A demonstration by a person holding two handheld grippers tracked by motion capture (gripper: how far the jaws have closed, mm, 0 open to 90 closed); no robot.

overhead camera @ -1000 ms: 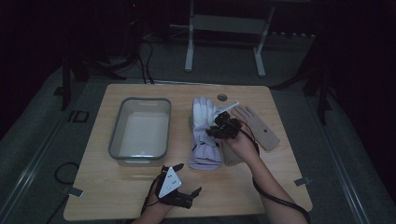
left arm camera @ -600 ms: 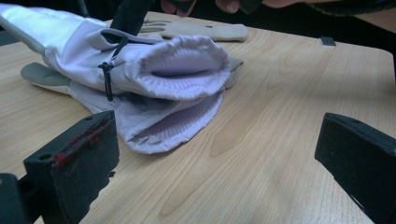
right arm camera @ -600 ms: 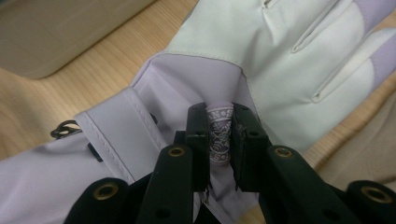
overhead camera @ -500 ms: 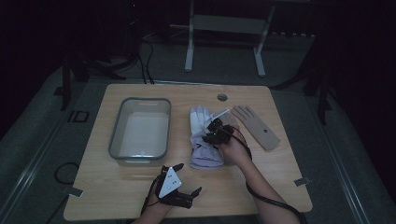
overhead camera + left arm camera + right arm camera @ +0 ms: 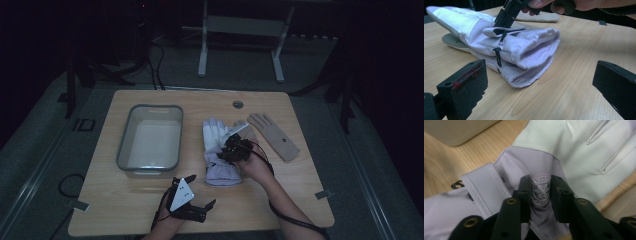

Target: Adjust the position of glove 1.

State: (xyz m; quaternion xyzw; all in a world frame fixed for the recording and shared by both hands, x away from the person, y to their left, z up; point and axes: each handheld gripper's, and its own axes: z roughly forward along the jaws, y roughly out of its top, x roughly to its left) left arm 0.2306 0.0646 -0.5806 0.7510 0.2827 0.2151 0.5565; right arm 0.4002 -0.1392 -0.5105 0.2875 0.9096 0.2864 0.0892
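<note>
High view: a wooden tabletop (image 5: 150, 210) carries a clear plastic bin (image 5: 150, 142) at centre left. A lavender-and-white padded glove (image 5: 217, 150) lies just right of it, fingers toward the top of the frame. A tan flat glove (image 5: 275, 135) sits farther right. The right gripper (image 5: 235, 149) rests on the padded glove's wrist area, and its jaws have just been opening. The left gripper (image 5: 192, 200) waits at the bottom centre, apart from everything.

Left gripper view: its jaws stand wide apart with nothing between them, framing the glove's ribbed knit cuff (image 5: 541, 57). The right gripper comes down from the top of the frame onto the glove's strap.

Right gripper view: the two jaws flank a pinched-up fold of lavender fabric bearing a round snowflake logo (image 5: 541, 191); the cloth bunches between them, apparently gripped.

The glove looks light, soft and floppy, so it will likely sag when lifted. The thick cuff or strap seems the firmest hold; the smooth shell may slip.
</note>
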